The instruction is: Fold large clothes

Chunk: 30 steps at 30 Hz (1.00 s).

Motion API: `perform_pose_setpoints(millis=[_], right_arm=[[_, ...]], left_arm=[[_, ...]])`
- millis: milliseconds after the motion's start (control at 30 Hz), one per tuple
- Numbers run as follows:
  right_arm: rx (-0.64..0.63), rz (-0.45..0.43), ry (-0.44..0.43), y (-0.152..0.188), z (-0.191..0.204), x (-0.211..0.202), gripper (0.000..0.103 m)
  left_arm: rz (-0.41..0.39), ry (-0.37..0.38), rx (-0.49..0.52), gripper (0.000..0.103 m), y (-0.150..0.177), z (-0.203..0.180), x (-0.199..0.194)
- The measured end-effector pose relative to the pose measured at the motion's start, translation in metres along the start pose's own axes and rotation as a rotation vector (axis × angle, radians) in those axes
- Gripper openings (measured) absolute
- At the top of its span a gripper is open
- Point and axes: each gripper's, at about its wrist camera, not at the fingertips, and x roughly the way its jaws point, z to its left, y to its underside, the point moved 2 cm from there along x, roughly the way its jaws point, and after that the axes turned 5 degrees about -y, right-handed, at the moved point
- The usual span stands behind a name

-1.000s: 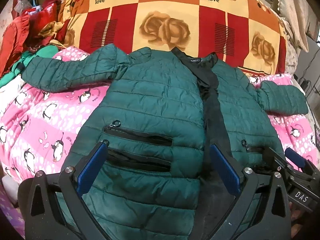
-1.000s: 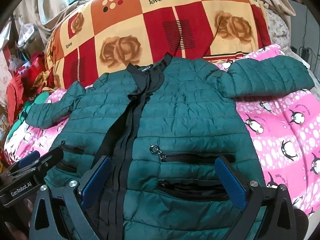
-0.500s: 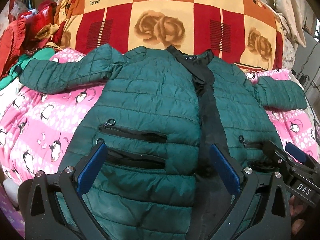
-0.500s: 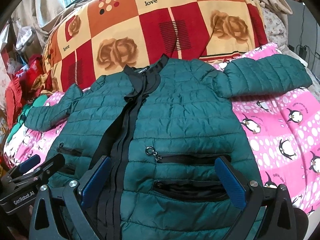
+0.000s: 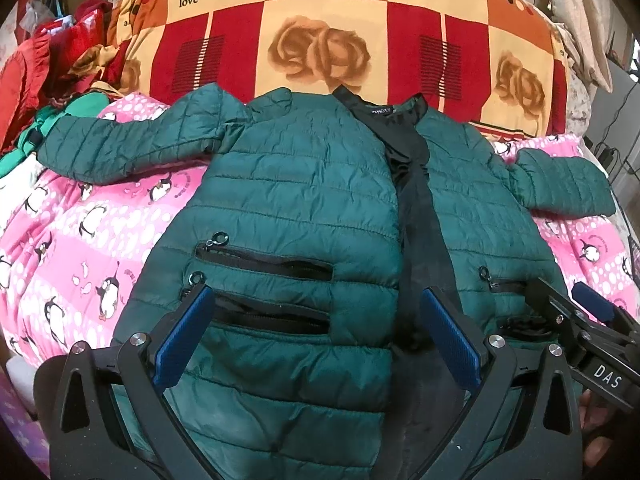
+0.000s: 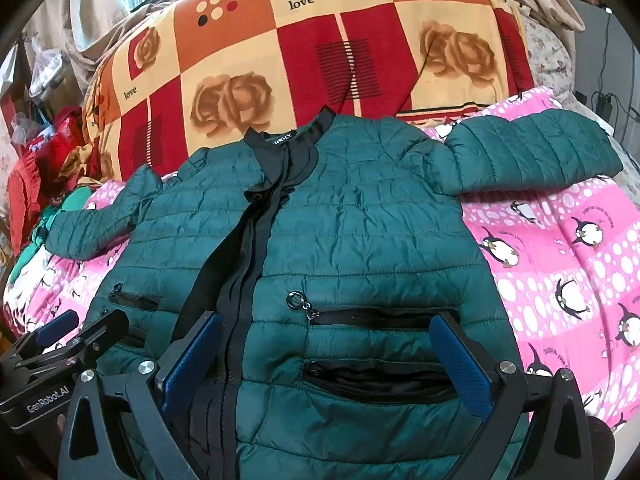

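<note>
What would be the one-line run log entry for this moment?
stage: before first fold | green jacket: flat, front up, sleeves spread | left gripper: open, holds nothing | right gripper: open, holds nothing

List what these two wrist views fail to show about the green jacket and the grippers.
- Jacket hem: cut off by the bottom edge and covered by the left hand-held gripper in the left wrist view, and by the right hand-held gripper in the right wrist view.
- Collar label: too small to read in full.
- Left sleeve cuff: lost against piled clothes.
- Jacket back: hidden, lying face up on the penguin blanket.
</note>
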Motion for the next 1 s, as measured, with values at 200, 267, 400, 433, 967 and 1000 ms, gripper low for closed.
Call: perform_pose_setpoints(millis=[200,267,400,433,967,1000], right_arm=[[0.004,0.021,-0.008,0.002,0.000,0.004,0.103],[0.003,0.018,-0.007,0.002,0.000,0.003,0.103],[0.007,0.026,-0.003,0.003,-0.001,0.004,0.103],[0.008,0.028,-0.004,0.003,-0.001,0.004,0.103],[0.003,0.061,0.012,0.007,0.000,0.007,0.103],[0.003,0.057,0.010,0.007,0.000,0.007,0.103]], left_arm=[[0.004,-0.001,-0.001,0.102,0.001,-0.001,0.001],[0.006,-0.003,-0.001,0.102,0.001,-0.001,0.002],[0.004,-0.005,-0.006,0.102,0.003,-0.001,0.002],[0.003,-0.005,-0.007,0.102,0.003,-0.001,0.001],[0.012,-0.007,-0.007,0.102,0.010,0.002,0.007],[0.014,-0.007,-0.004,0.102,0.010,0.001,0.008]])
